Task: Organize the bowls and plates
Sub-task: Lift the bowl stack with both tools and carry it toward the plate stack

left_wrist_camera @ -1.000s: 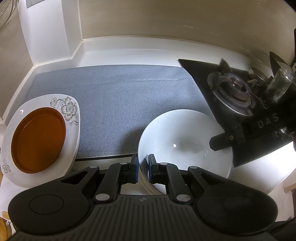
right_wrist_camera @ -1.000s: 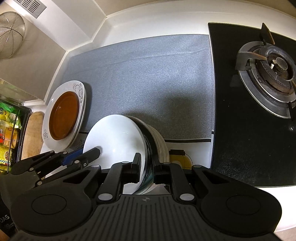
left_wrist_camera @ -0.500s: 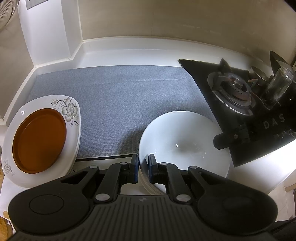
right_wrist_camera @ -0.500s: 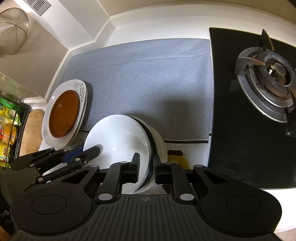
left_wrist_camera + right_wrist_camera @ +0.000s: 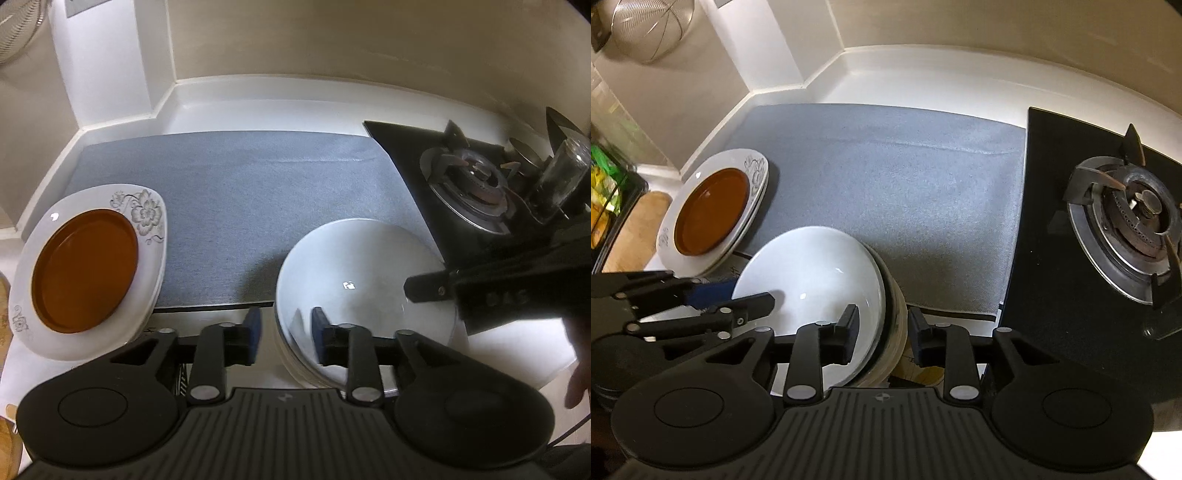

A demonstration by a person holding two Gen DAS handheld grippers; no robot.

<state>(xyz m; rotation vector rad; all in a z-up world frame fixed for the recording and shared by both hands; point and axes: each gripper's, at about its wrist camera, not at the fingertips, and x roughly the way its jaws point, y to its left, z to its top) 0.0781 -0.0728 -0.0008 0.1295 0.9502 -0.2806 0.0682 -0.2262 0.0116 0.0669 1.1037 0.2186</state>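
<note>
**Both claws spread astride the bowl stack's rim**

The left gripper (image 5: 284, 334) and right gripper (image 5: 881, 332) stand spread, straddling opposite rims of the white bowl stack (image 5: 812, 280). At ten o'clock sits the brown plate (image 5: 711, 210) on floral plates (image 5: 757, 166). Bare grey mat (image 5: 886, 192) stretches toward twelve; the stove (image 5: 1126, 218) borders at two.

White counter with grey mat and black hob

The counter (image 5: 923, 77) is covered centrally by a grey mat (image 5: 905, 184); a black gas hob (image 5: 1089, 229) is set at 3 o'clock, stacked floral plates (image 5: 753, 173) at 9 o'clock, stacked white bowls (image 5: 812, 266) at 6 o'clock.
</note>
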